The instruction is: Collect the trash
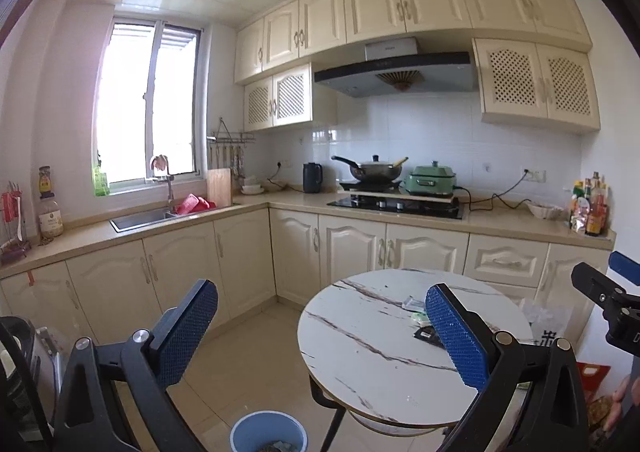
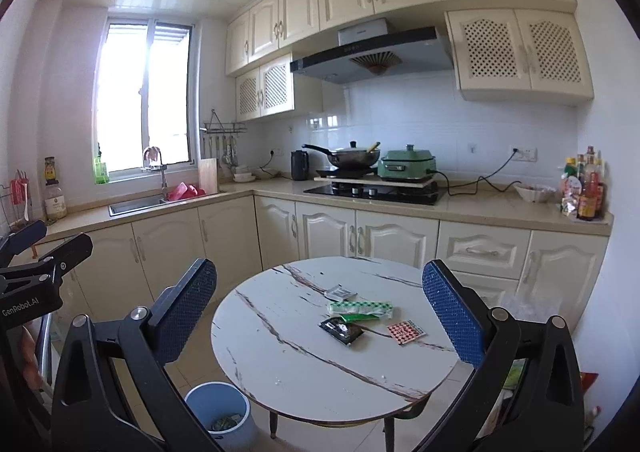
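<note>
- Grippers, nearest: right gripper [image 2: 320,316] and left gripper [image 1: 322,332] both spread wide, nothing between the blue pads, both held in the air short of the table and touching nothing.
- Bin [image 2: 218,414]: pale blue, round, open-topped, on the floor at about 7 o'clock from the table, just beside its near-left edge. Contents: a few scraps at the bottom, greenish and grey; too small to name. Mostly empty by the look of it.
- Table [image 2: 280,356]: round, white marble pattern with dark veins, on dark legs. Trash lies on its far-right part, at roughly 1 to 2 o'clock from the table centre.
- Trash, near to far: black packet [image 2: 341,331]; red-and-white patterned packet [image 2: 405,331] at its 3 o'clock, a little apart; green wrapper [image 2: 358,317], its end touching or overlapping the black packet; long green-and-white wrapper [image 2: 360,307]; small grey packet [image 2: 340,293], farthest.
- Step in hand, as judged: reach for a first piece. Advice: the right gripper faces the pile squarely, so it should take it. Start with the black packet, nearest. All pieces lie flat; come in low, tip one finger under an edge, and pinch a raised corner. Lift it clear of the green wrapper, and carry it to the bin's mouth before letting go.
- Far: counter [image 2: 480,204] with a white bowl [image 2: 534,193] at the right; contents unclear. Lidded wok [image 2: 352,157] on the hob; inside hidden.
</note>
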{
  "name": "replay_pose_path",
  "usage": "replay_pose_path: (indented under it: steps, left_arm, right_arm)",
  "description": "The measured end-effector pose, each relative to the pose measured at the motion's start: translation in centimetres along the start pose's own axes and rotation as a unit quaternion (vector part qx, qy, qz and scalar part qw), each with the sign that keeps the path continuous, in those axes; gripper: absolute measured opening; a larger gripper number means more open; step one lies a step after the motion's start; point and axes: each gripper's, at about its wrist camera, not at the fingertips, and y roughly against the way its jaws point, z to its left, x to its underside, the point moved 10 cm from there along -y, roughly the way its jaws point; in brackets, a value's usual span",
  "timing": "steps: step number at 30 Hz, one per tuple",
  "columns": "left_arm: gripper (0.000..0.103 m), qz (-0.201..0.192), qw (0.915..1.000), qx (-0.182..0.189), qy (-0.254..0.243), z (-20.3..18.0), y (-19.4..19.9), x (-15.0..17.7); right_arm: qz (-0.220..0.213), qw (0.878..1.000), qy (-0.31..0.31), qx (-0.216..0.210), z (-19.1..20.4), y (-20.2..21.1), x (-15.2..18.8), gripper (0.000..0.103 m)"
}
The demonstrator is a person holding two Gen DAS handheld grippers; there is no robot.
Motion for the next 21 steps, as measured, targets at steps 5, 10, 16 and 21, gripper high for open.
replay_pose_path:
  steps: [5,10,16,21]
  left_arm:
    - [0.102,0.069,0.9973,0.026,-0.007,-2.3,-6.7,1.7]
    - [0.102,0.138,0.9885,0.056,-0.027,-5.6,-13.4,3.3]
    - [0.102,0.207,0.9728,0.095,-0.042,-10.4,-21.7,3.1]
    - [0.102,0.269,0.9543,0.119,-0.052,-14.7,-29.8,3.0]
  right_arm:
    - [0.052,0.998,-0.027,0.022,-4.1,-3.8,3.9,0.103]
    - [0.115,0.991,-0.043,0.044,-8.6,-8.2,8.3,0.103]
    - [0.188,0.977,-0.069,0.067,-14.1,-13.0,13.5,0.103]
    - [0.223,0.968,-0.09,0.074,-17.4,-15.5,16.7,0.103]
